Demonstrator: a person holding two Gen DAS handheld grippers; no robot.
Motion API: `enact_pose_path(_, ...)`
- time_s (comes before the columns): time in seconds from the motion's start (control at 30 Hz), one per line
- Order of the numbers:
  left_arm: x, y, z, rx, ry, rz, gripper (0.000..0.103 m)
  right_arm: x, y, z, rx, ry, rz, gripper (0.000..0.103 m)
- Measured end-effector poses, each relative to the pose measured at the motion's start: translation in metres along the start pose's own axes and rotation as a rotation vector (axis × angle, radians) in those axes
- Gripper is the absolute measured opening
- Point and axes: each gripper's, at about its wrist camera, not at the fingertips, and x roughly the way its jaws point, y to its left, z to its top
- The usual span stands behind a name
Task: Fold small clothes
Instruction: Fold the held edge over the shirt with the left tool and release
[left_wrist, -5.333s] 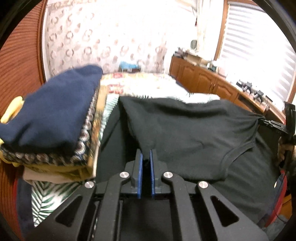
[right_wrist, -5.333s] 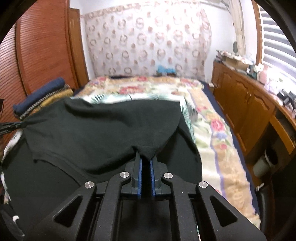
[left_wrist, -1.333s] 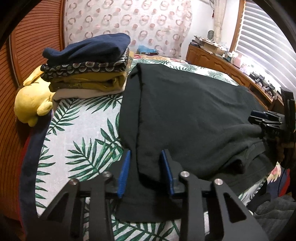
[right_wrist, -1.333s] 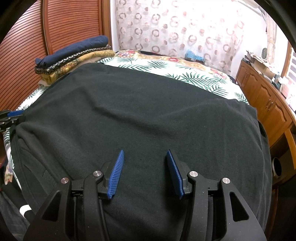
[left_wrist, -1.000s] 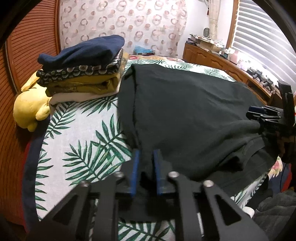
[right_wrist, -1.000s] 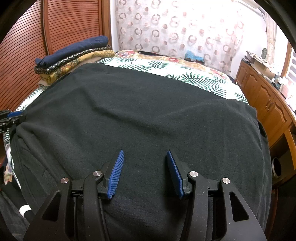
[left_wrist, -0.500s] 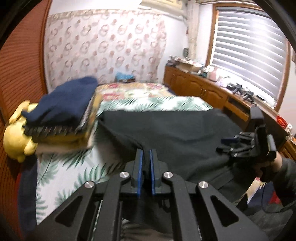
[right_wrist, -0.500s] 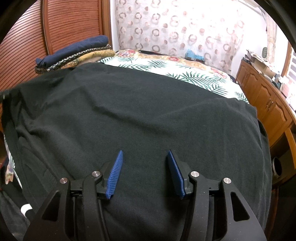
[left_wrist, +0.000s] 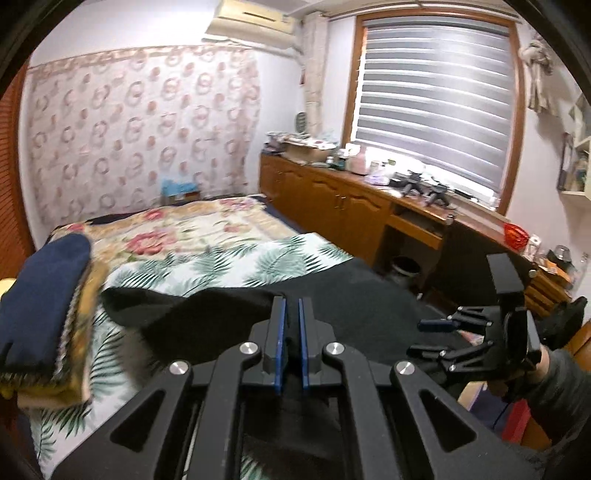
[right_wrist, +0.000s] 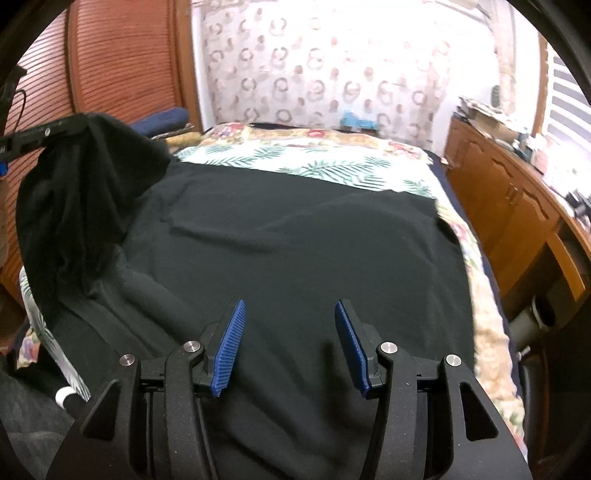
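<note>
Large black knit garment lies spread flat on the palm-print bed cover, long axis across the bed. Left claw clenched on its raised left edge; right claw released above it. No readable labels.

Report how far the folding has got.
Done: a stack of folded clothes sits at the bed's left edge. In hand: the left hand-held gripper is shut on the black garment's side, lifting it. Left: finishing this fold; the right hand-held gripper hovers open.

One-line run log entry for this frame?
left tool: shut on black knit garment, edge raised | right tool: open above it | fold: unfinished
</note>
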Motion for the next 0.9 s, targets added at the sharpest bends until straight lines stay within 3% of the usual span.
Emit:
enact_pose_path(0.37, 0.023, -0.067, 0.039, 0.076, 0.001, -0.138, 0.003, -0.041, -0.033, -0.007, 0.073, -0.067, -0.062, 0.051)
enact_pose_path(0.47, 0.036, -0.073, 0.033, 0.076, 0.069, -0.171, 0.006, -0.051, -0.037, -0.005, 0.077, -0.088, -0.072, 0.051)
enact_pose_path(0.53, 0.043, -0.074, 0.027, 0.086, 0.091, -0.137, 0.009, -0.052, -0.038, -0.005, 0.077, -0.089, -0.071, 0.051)
enact_pose_path(0.6, 0.047, -0.07, 0.018, 0.084, 0.112, -0.102, 0.024, -0.049, -0.037, -0.006, 0.076, -0.082, -0.069, 0.051)
enact_pose_path(0.83, 0.041, -0.052, -0.005, 0.065, 0.127, -0.051, 0.043, -0.045, -0.035, -0.004, 0.071, -0.076, -0.057, 0.051)
enact_pose_path(0.9, 0.037, -0.044, -0.011, 0.049, 0.13, -0.049, 0.058, -0.043, -0.031, -0.001, 0.061, -0.076, -0.047, 0.051)
